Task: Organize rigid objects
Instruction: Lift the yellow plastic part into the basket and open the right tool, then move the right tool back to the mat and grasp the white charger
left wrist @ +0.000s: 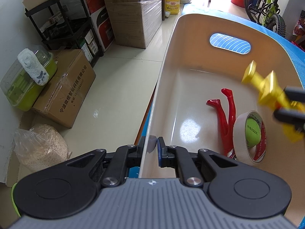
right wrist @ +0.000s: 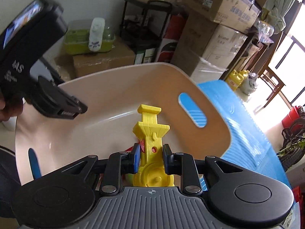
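Now left tongs point(left wrist: 150, 149) pinch the tub point(left wrist: 167, 57) rim — right tongs point(right wrist: 149, 159) clamp a yellow toy point(right wrist: 150, 131).

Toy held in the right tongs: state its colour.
Yellow toy, with small red marks; clearest in the right wrist view.

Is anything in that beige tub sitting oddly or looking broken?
Nothing looks broken. In the tub, a green ball sits inside the hole of a tape roll standing on edge, propped against a red plastic piece. The left tool pinches the tub's rim; the right tool holds a yellow toy above it.
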